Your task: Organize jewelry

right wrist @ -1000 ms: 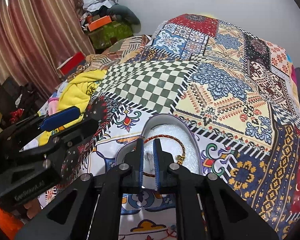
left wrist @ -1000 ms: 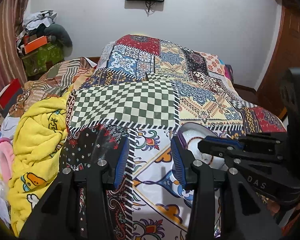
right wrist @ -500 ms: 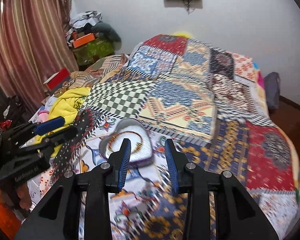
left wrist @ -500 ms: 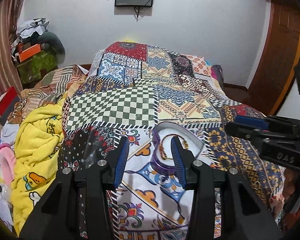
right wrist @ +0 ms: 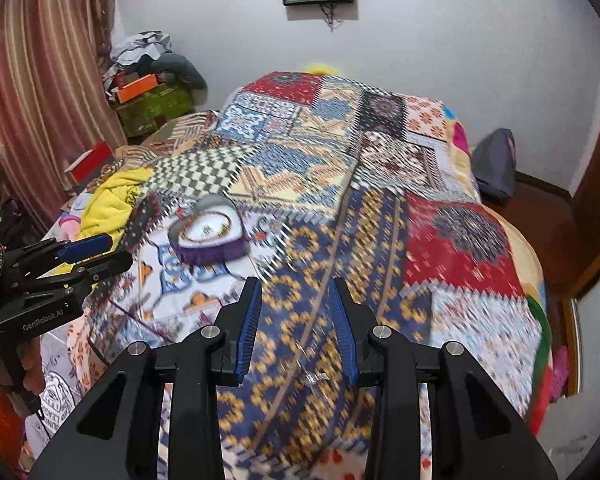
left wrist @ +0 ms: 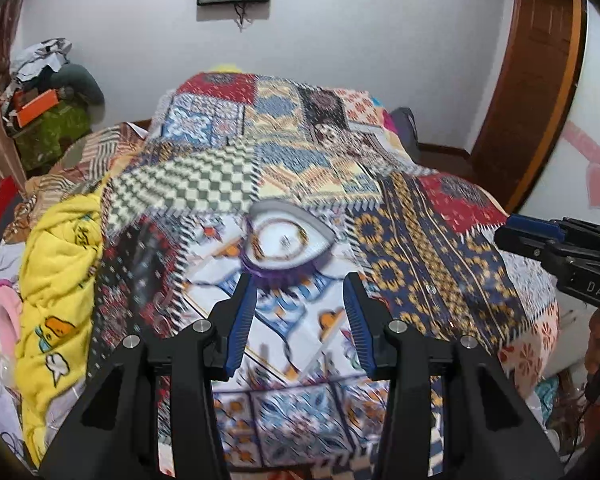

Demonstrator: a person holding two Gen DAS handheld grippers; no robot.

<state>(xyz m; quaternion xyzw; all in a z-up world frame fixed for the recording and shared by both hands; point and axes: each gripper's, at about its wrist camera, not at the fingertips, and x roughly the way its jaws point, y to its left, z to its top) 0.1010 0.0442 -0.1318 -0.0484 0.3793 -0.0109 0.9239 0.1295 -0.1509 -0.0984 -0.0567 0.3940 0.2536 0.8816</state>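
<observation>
Both grippers — left (left wrist: pixel 298 320), right (right wrist: pixel 296 326) — hang parted and empty; the bracelet (left wrist: pixel 278 240) sits loose in the heart-shaped box (left wrist: pixel 324 236) — a bump spills it.

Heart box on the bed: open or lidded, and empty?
Open and not empty. The heart box shows no lid, its white inside faces up, and a bracelet lies looped in it.

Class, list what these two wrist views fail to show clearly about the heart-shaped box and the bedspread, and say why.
- Box contents, left view: a bangle-like ring shows, but motion blur hides its detail.
- Box front wall, left view: partly behind the left hand-held gripper.
- Small shiny item on the bedspread, right view: too small and blurred to identify.
</observation>
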